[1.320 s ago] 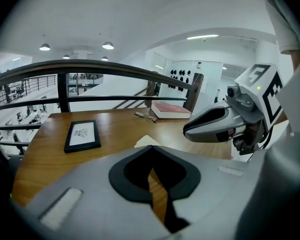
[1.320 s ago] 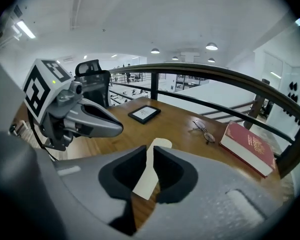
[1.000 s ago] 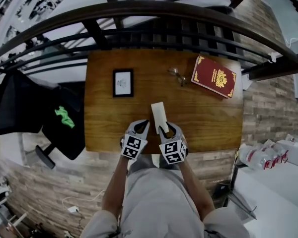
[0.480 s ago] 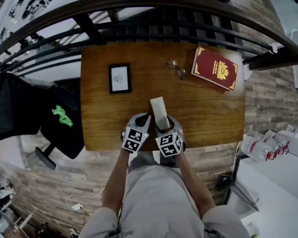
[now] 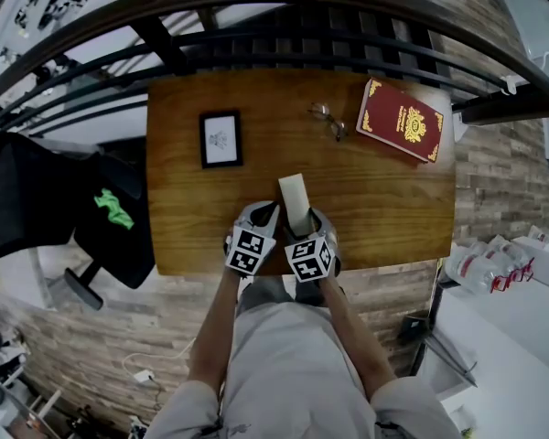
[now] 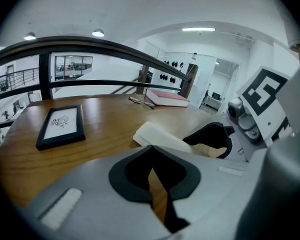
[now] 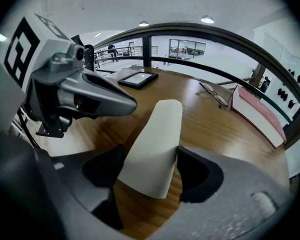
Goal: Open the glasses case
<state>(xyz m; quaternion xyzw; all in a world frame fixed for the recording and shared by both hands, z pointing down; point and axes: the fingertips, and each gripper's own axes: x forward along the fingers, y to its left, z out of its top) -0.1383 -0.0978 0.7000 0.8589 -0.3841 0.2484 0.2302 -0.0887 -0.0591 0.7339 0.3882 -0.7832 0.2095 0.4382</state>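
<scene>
Though straddling the case [image 5: 294,199] with the right gripper [image 5: 304,220], jaws just spread wide and pressing nothing, haven't opened it yet: lies closed mid near edge of worktop [image 5: 393,208]. Holds nothing in left gripper [image 5: 267,211], jaws together, alongside. Lid-lifting all left.

Dressed in a light grey short-sleeved top [image 5: 293,373]. Armed with left tongs [image 5: 261,211] and right tongs [image 5: 304,220] of matte grey plastic, smooth and rounded, tapering toward the tips. Lined along the inner faces with black pads [image 7: 197,176], scooped into a diamond-shaped hollow. Topped behind each pair of jaws with a white cube [image 5: 248,250] bearing black square markers. Fitted beside the cube with a round silvery knob [image 6: 237,109] on a dark bracket. Marked on the outer shell, behind the pads, with a pale, rough rectangular patch [image 6: 60,208].
</scene>
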